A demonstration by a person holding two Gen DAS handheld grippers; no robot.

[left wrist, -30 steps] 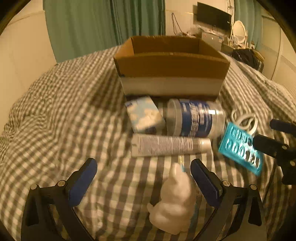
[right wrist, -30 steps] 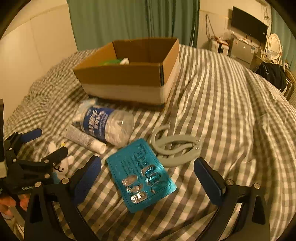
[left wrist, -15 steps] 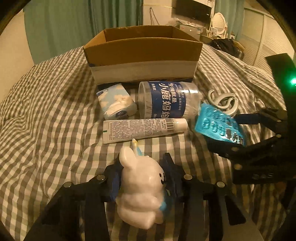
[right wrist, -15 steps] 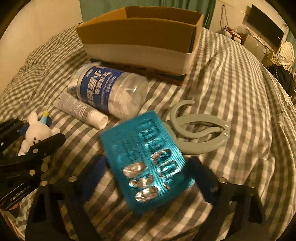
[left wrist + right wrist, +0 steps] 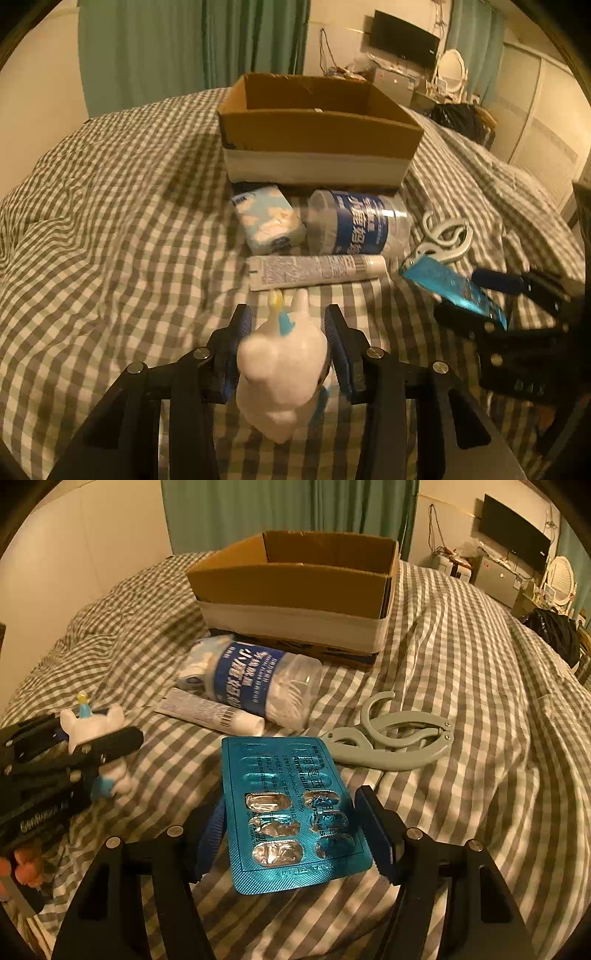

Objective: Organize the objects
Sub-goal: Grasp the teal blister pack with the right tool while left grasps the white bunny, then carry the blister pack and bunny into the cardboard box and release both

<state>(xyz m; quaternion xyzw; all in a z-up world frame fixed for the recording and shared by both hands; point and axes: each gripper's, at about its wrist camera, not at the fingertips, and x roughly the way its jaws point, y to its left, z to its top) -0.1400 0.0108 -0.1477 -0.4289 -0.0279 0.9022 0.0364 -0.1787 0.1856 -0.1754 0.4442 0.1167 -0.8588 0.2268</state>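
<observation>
My left gripper [image 5: 286, 326] is shut on a white bunny figure [image 5: 282, 365] and holds it above the checked bedspread. My right gripper [image 5: 291, 819] is shut on a blue pill blister pack [image 5: 291, 812], also raised off the bed; the blister pack [image 5: 452, 288] shows at the right of the left wrist view. An open cardboard box [image 5: 317, 129] stands ahead of both. In front of the box lie a tissue pack [image 5: 267, 219], a clear jar with a blue label [image 5: 360, 227], a white tube [image 5: 314, 271] and a grey folding hanger [image 5: 397, 734].
The checked bedspread [image 5: 122, 221] covers the whole work area, wide and bare at the left. Green curtains [image 5: 192, 44] hang behind the box. A wall screen [image 5: 404, 38], a mirror and a dark bag [image 5: 461, 118] stand at the back right.
Both grippers went from open to shut. The left took hold of the bunny figure and lifted it; the right closed on the blister pack and raised it off the bed.
</observation>
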